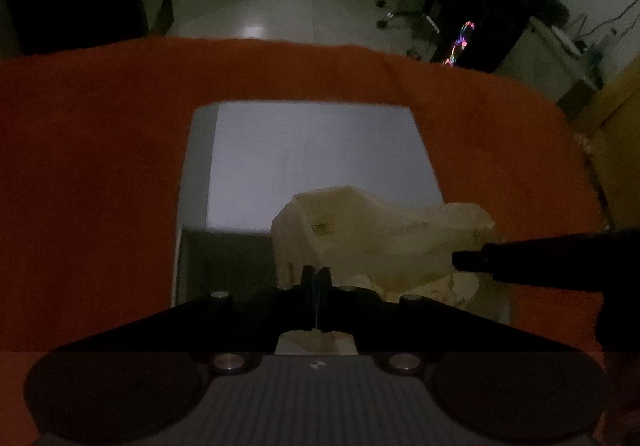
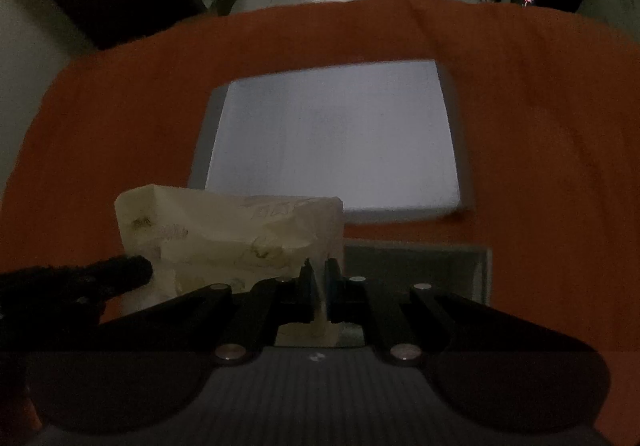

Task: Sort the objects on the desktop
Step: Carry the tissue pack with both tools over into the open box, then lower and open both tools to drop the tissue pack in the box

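While the room lies dim, the left wrist view shows a white panel (image 1: 320, 162) on an orange cloth (image 1: 88, 166), bare cloth either side. The left gripper (image 1: 316, 278) pinches a crumpled paper sheet (image 1: 372, 234) over it.

From the right wrist view, the right gripper (image 2: 318, 274) nips the same sheet's other edge, jaws narrow, level.

Count, both views, dim light:
- Orange cloth (image 1: 100, 166) (image 2: 540, 126): 1, covers the table.
- White lid (image 1: 320, 162) (image 2: 336, 142): 1, far centre.
- Grey box (image 1: 228, 262) (image 2: 420, 262): 1, open, near side of the lid.
- Crumpled paper (image 1: 372, 234) (image 2: 224, 230): 1 piece, pale yellow, with markings.
- Grippers: 2, left gripper (image 1: 316, 280) (image 2: 116, 272) and right gripper (image 2: 319, 278) (image 1: 472, 260), both pinching the paper.
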Motion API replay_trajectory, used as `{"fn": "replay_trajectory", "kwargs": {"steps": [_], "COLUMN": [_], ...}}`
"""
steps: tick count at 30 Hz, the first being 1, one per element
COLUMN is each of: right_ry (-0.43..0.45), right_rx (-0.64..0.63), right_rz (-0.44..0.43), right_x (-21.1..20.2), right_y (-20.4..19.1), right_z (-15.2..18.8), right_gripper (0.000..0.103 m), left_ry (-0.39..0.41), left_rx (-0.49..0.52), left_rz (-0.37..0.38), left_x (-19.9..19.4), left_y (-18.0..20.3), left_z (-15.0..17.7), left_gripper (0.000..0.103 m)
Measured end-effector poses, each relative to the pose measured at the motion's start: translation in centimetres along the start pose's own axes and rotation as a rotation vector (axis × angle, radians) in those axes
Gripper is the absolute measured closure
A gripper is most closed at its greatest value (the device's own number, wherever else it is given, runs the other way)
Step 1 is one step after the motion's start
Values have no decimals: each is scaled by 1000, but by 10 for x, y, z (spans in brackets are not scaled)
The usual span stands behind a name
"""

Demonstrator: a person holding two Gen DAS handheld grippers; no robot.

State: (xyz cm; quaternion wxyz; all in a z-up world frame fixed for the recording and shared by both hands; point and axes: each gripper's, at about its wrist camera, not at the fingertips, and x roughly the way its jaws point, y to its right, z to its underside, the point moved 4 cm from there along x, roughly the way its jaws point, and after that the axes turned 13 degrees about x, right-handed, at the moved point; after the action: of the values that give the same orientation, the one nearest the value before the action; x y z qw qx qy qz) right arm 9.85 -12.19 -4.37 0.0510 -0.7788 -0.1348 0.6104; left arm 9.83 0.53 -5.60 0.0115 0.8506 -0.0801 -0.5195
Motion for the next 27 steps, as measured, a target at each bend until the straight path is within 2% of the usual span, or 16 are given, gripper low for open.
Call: {"fn": "replay_trajectory", "kwargs": {"steps": [8,13,17,27], "right_ry": [-54,-107,-136,-168], "right_rx": [29,42,45,38], "right_rz": [7,48,72,99], "right_x": [38,85,108,128], "right_y": [2,9,20,30], "right_z": [25,30,36,33], "right_gripper": [97,97,97,97], "left_ry": [-59,-108,-137,-158], "left_rx": [-8,-6,9,22], "left_rz": [-53,-58,-52,-43], "left_x": [37,74,95,116], "left_y": [-6,-10,-7,-8], "left_z": [28,36,39,43], "left_gripper": [103,103,103,103]}}
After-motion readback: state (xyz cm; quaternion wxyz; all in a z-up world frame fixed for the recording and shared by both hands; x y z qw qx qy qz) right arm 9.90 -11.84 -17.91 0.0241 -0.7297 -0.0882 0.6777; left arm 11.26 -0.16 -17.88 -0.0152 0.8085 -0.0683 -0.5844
